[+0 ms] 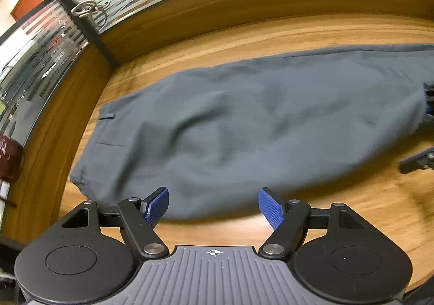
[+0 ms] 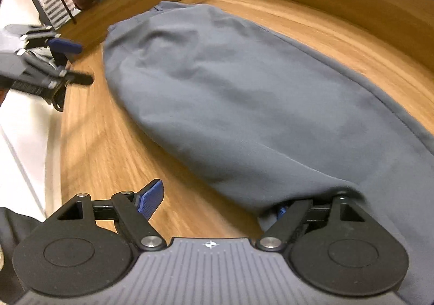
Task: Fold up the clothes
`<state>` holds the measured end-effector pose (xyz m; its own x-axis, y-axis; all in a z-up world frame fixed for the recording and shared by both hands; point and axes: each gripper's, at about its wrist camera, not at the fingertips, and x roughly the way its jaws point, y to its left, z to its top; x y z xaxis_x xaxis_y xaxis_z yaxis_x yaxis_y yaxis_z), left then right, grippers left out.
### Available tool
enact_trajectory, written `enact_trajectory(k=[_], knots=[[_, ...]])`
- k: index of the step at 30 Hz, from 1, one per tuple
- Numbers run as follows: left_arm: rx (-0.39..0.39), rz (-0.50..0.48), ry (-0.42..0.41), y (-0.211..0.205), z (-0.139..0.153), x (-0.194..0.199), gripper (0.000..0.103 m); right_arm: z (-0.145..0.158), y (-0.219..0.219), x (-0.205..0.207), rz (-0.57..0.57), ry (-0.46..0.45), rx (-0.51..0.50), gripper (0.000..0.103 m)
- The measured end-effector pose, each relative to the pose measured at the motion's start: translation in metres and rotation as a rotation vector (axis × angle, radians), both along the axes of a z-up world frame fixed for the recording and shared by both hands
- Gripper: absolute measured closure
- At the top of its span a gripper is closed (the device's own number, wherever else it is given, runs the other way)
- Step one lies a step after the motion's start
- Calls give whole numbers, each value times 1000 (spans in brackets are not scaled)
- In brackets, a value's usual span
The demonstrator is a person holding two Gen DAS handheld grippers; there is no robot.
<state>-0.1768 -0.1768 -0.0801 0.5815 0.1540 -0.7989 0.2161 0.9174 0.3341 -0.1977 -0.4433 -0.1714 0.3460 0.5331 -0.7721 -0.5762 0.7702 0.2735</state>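
At the far left of the left wrist view, a dark red rounded object (image 1: pixel 9 158) is sitting on the ledge behind the raised wooden edge of the brown wood-grain bench (image 1: pixel 271 34). Striped frosted glass panels (image 1: pixel 54 42) are standing above that edge, and a coiled grey cable (image 1: pixel 91 8) is hanging in front of them.

The grey fabric garment (image 1: pixel 244 126), folded lengthwise into a long band, is lying flat on the bench. It is reaching from a squared end with a small loop near the left corner across to the right border of the view.

The left hand-held gripper (image 1: pixel 213 206) is hovering over the near edge of the garment. Its two blue ribbed pads (image 1: pixel 270 208) are standing wide apart with nothing between them and are not pressing on the cloth.

In the right wrist view, the left hand-held gripper is appearing at the left border, blurred, above the bench edge and apart from the garment. The garment is running diagonally from the upper left toward the lower right.

The right hand-held gripper (image 2: pixel 217 203) is standing wide. Its left blue pad (image 2: pixel 152 200) is hanging over bare wood, while its right finger is lying partly under the near end of the garment. Whether that finger is touching the cloth cannot be told. No pad is clamping it.
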Motion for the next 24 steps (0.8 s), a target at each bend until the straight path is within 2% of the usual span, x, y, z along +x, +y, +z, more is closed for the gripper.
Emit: enact_trajectory(k=[4, 7, 10, 11, 15, 17, 19, 21, 24], knots=[[-29, -40, 17, 35, -2, 38, 27, 0, 5, -3, -119, -31, -20, 19], [-45, -90, 42, 59, -6, 66, 27, 2, 18, -5, -100, 1, 3, 18], [-64, -159, 70, 75, -12, 92, 28, 1, 19, -7, -265, -32, -32, 20], [-75, -186, 84, 79, -14, 100, 28, 2, 23, -8, -284, -15, -7, 19], [-93, -306, 142, 88, -29, 134, 29, 5, 47, -19, -276, 11, 18, 17], [-108, -352, 174, 91, -35, 148, 29, 5, 45, -26, -344, 2, 26, 18], [-116, -391, 202, 93, -40, 163, 28, 4, 45, -26, -466, -32, -16, 19], [-120, -417, 228, 94, -45, 174, 28, 1, 49, -24, -524, -16, 26, 19], [-109, -462, 261, 95, -55, 185, 28, 2, 78, -28, -435, -3, 30, 18]])
